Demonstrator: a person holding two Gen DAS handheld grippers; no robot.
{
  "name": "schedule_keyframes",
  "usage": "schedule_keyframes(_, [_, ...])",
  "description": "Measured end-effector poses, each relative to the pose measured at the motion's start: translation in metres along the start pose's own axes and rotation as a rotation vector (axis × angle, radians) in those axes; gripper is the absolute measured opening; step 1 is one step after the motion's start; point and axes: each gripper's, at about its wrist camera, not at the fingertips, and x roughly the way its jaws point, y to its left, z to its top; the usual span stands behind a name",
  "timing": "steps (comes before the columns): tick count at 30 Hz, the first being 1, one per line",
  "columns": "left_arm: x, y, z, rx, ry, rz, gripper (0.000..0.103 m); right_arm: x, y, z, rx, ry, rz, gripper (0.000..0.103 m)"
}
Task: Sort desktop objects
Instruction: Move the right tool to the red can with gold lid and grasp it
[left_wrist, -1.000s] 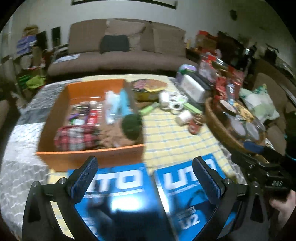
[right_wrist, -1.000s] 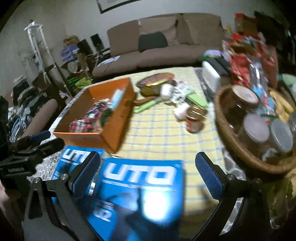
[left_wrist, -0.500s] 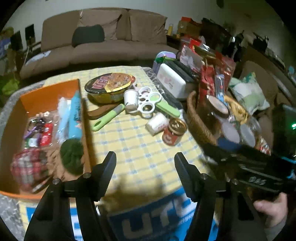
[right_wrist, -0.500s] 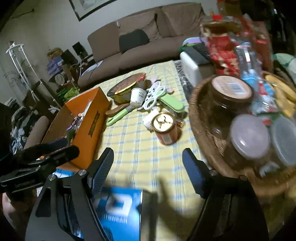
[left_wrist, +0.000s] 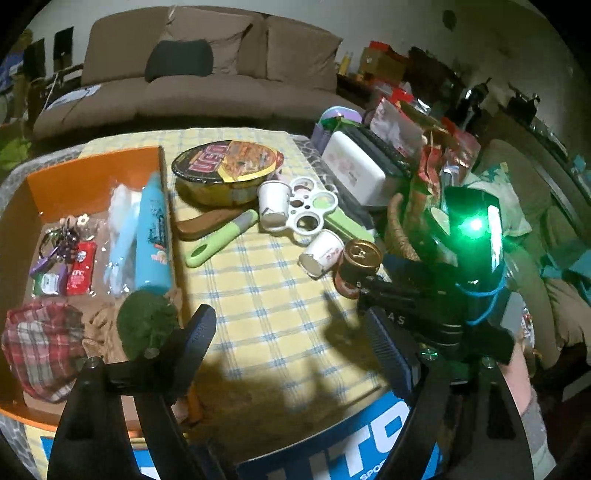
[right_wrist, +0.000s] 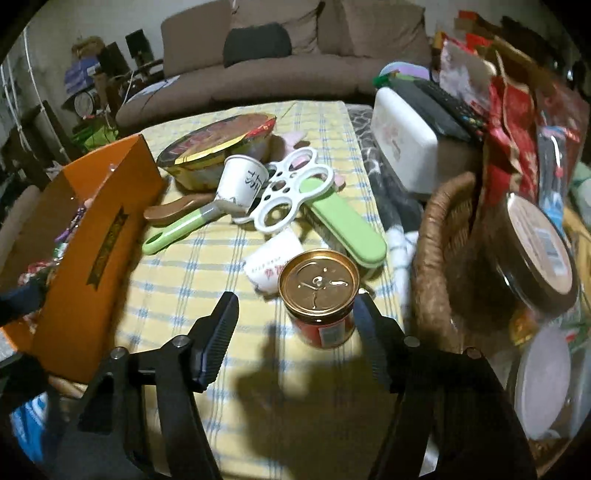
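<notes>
A small jar with a gold lid (right_wrist: 319, 286) and red label stands on the yellow checked cloth (right_wrist: 207, 266); it also shows in the left wrist view (left_wrist: 360, 258). My right gripper (right_wrist: 295, 314) is open, its jaws on either side of the jar, the right jaw close to it. My left gripper (left_wrist: 291, 347) is open and empty above the cloth. Two white paper cups (right_wrist: 242, 181) (right_wrist: 273, 260), a white and green jar opener (right_wrist: 314, 199), a green-handled tool (right_wrist: 177, 230) and an instant noodle bowl (right_wrist: 218, 144) lie beyond the jar.
An orange box (left_wrist: 88, 177) at left holds a blue bottle (left_wrist: 153, 232), sachets, keys and cloth items. A wicker basket (right_wrist: 432, 254) with jars stands at right. A white box (right_wrist: 402, 136) and snack packets sit behind it. Blue printed packs (left_wrist: 369, 443) lie at the front edge.
Both grippers have moved forward over the table. My right gripper has come up to the gold-lidded jar, now between its jaws. The blue packs have dropped out of the right view.
</notes>
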Motion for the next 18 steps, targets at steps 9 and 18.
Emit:
schedule_keyframes(9, [-0.026,0.023,-0.008,0.023,-0.022,-0.038,0.085,-0.013,-0.024,-0.008,0.057,-0.003,0.142,0.037])
schedule_keyframes(18, [-0.049,0.035,-0.022,0.071,-0.04,-0.12,0.087,-0.005,-0.022,-0.015,0.04,-0.004,0.057,0.048])
